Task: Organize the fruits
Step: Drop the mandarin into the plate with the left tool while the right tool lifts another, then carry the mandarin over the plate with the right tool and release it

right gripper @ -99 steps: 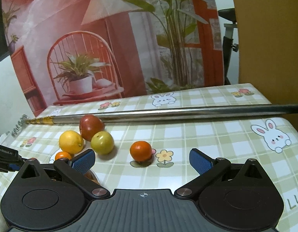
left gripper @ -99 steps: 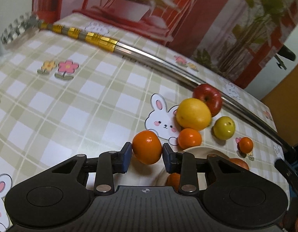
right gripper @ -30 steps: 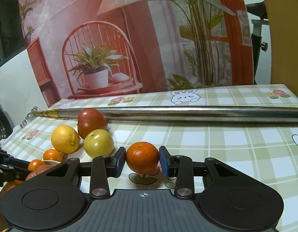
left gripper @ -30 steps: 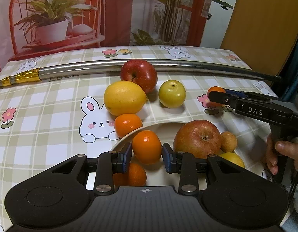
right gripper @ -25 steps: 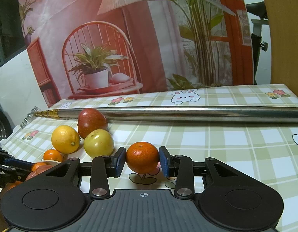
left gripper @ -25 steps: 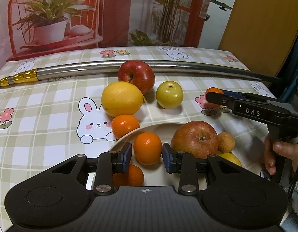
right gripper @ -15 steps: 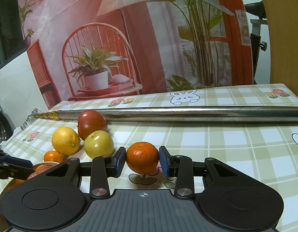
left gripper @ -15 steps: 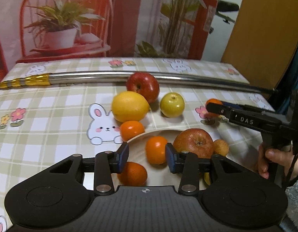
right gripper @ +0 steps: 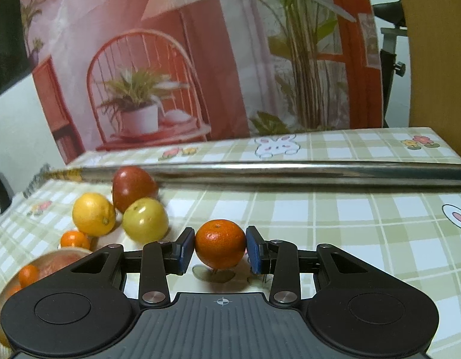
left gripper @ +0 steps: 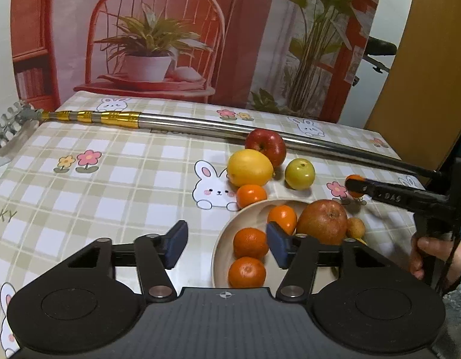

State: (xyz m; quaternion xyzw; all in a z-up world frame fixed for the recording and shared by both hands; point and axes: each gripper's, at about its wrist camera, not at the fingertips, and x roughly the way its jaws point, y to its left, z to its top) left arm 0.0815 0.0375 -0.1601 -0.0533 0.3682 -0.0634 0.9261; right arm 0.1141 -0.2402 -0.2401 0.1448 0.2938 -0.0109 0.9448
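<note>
A small orange mandarin (right gripper: pixel 220 248) sits pinched between the blue-padded fingers (right gripper: pixel 185 248) of the right gripper (right gripper: pixel 220 249), just above the checked table (right gripper: pixel 350 224), near its right edge. Just left of it lie a round yellow-green apple (right gripper: pixel 145 220), a yellow lemon (right gripper: pixel 93 214) and a dark red apple (right gripper: pixel 133 187); the red apple touches a long shiny metal pole (right gripper: pixel 290 172) that runs along the far edge of the table.

In the left wrist view, a round cream-coloured plate (left gripper: pixel 221 248) near the front right corner carries three small orange mandarins (left gripper: pixel 250 243), a large red-yellow apple (left gripper: pixel 321 222) and a small tan round fruit (left gripper: pixel 355 227) at the plate's right side. Another small mandarin (left gripper: pixel 251 195) rests on the table against the plate's far rim, touching the lemon. The left gripper (left gripper: pixel 227 243) hangs over the plate's left rim with its fingers (left gripper: pixel 176 243) spread and opening wider, nothing gripped between them. A person's hand (left gripper: pixel 431 254) grips the right gripper's handle at the right edge of the table.
</note>
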